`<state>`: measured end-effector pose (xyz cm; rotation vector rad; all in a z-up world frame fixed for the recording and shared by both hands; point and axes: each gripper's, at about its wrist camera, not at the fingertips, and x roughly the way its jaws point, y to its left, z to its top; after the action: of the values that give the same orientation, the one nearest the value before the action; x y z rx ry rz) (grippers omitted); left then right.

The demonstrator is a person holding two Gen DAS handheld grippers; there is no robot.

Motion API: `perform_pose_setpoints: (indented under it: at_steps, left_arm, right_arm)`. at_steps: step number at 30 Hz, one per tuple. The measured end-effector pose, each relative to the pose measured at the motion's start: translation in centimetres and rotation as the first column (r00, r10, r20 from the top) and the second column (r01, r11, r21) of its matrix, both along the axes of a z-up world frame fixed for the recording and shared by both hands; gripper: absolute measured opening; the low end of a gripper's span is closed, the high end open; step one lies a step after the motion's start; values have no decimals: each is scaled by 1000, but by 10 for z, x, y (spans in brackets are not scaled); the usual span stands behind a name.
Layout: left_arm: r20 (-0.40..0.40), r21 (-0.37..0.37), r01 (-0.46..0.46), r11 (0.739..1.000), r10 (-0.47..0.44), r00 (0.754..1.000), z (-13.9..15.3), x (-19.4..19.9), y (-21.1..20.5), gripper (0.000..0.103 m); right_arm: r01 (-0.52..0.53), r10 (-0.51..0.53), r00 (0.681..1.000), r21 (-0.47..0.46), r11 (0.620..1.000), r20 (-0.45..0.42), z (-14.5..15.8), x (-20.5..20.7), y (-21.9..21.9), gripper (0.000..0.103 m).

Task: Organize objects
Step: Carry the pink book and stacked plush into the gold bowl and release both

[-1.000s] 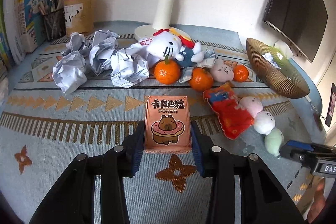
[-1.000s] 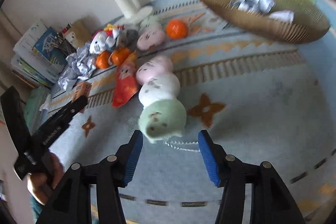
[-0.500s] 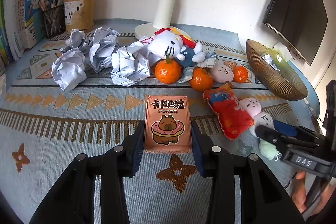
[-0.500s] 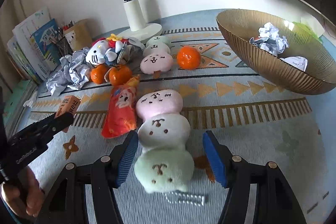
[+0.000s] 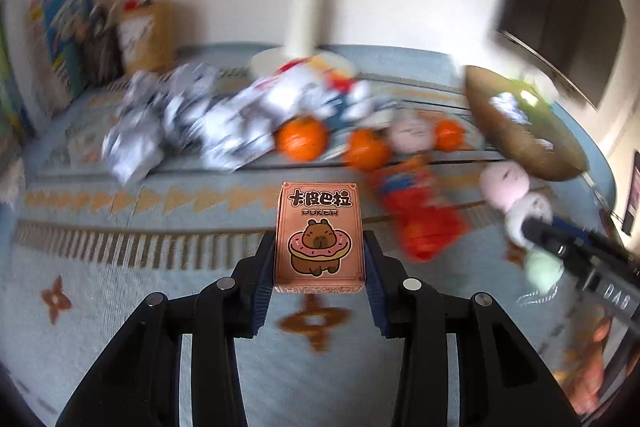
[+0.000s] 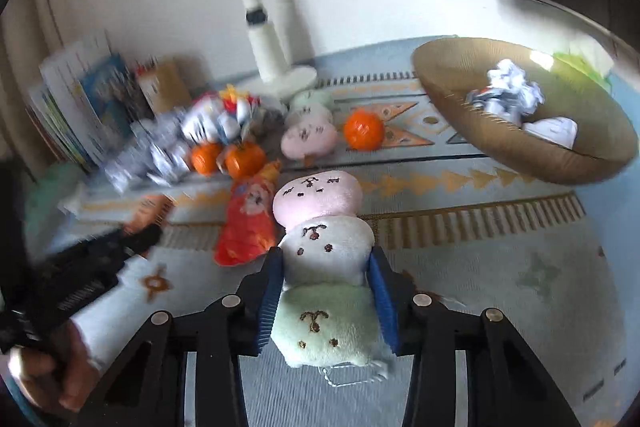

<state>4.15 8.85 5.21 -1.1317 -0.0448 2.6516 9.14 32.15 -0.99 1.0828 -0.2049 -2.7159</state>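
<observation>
My left gripper (image 5: pixel 319 269) is shut on a pink capybara card box (image 5: pixel 319 235), held upright above the rug. My right gripper (image 6: pixel 325 281) has its blue pads against both sides of a three-ball plush (image 6: pixel 326 259) (pink, white, green) lying on the rug; the pads sit at the white and green balls. The plush also shows in the left wrist view (image 5: pixel 520 211), with the right gripper (image 5: pixel 576 259) over it. A red snack packet (image 6: pixel 248 223) lies just left of the plush.
A gold ribbed bowl (image 6: pixel 500 143) with crumpled paper stands at the right. Oranges (image 6: pixel 364 130), a pink plush (image 6: pixel 308 139), a Hello Kitty doll (image 6: pixel 212 119) and paper balls (image 5: pixel 168 131) lie behind. A white lamp base (image 6: pixel 286 79), books and a pen holder (image 5: pixel 144 35) line the back.
My right gripper has moved forward over the plush and closed its pads onto it. My left gripper, still holding the card box, is in motion; its view is blurred.
</observation>
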Motion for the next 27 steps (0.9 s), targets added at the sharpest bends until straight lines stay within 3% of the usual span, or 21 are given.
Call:
perform_pose_setpoints:
  at_steps: [2,5,7,10,14,15,16,17,19,23,27]
  left_arm:
    - [-96,-2,86,996,-86,992,41,5,33,37]
    - [-198,8,202,979,-196,960,89,-1,81,37]
    - [-170,49,280,959,-269,948,109,-24,121,38]
    - [-112,143,349,926,-335,936,113,-58,163,38]
    - [-101,125,362,924,-351,931,101,-88,208,38]
    - [-77,132,369,920,-362,929,96,-94,215,42]
    - [-44,145,381,913,-379,924,92,-101,222,61]
    - [-15,156,369,916,-371,928,88,-108,227,78]
    - [-43,181,324,929,-321,946,82,-111,223,79]
    - [-54,191,331,924,-327,944,81,-101,203,79]
    - [-135,198,301,933,-278,951,103,-71,153,79]
  right_arm:
    - [60,-61,995,-13,998,-81,29,11,26,41]
    - [203,-212,960,-69,977,-185,77,18,78,41]
    - [298,-327,921,-159,941,-212,99,16,118,42]
    - [403,-461,869,-281,871,-181,104,2,163,43]
    - [455,-512,848,-310,835,-133,91,-27,187,43]
    - [458,-513,850,-316,831,-118,87,-37,191,45]
    - [456,-508,856,-323,829,-98,82,-48,194,54]
    - [453,-501,862,-327,829,-74,77,-60,198,68]
    - [482,-515,856,-305,821,-33,63,-71,204,69]
    - [484,-510,860,-305,820,-5,45,-62,205,69]
    - [438,-464,883,-231,869,-72,61,-40,176,69]
